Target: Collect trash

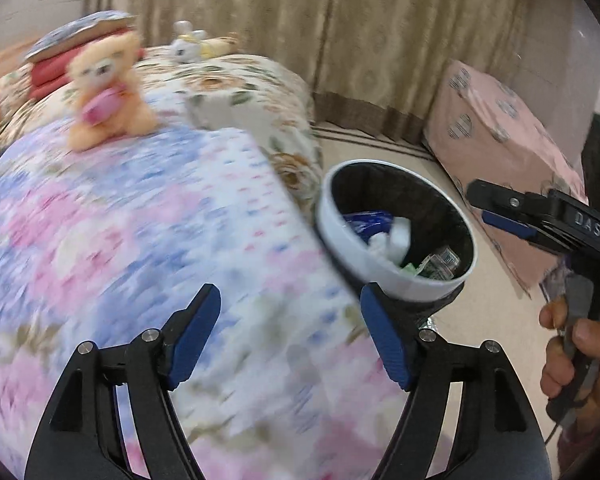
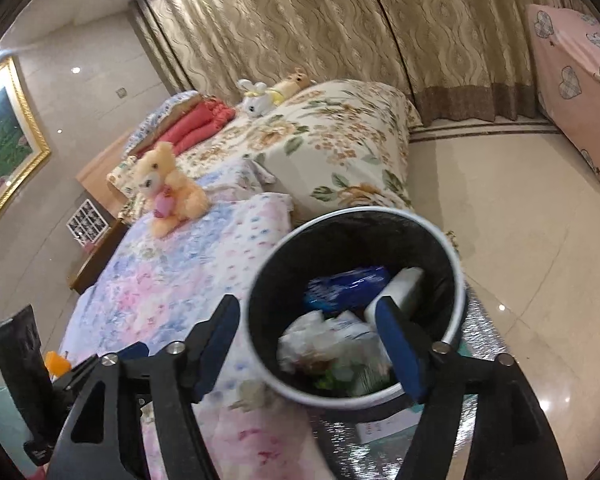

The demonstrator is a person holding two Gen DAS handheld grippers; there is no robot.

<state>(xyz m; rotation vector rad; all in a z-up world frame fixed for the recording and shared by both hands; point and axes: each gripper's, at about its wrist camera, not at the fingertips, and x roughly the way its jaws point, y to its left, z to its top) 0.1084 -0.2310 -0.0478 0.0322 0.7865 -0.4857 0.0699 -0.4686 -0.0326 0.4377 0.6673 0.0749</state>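
Beside the bed [image 2: 172,288] with its pastel quilt, before tan curtains [image 2: 300,20], the round trash bin [image 2: 454,256] stands upright on the tiled floor [image 2: 512,216], mouth up. Wrappers [image 2: 344,286] lie inside. Both left tongs [image 1: 290,332] and right tongs [image 2: 308,344] gape empty.

Glossy tiled floor [image 2: 520,240], cloth quilt [image 1: 120,240], black plastic-lined bin [image 2: 454,248], plush bear [image 2: 168,188].

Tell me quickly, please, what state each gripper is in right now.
Left gripper: open, holding nothing.
Right gripper: open, holding nothing, above the bin.
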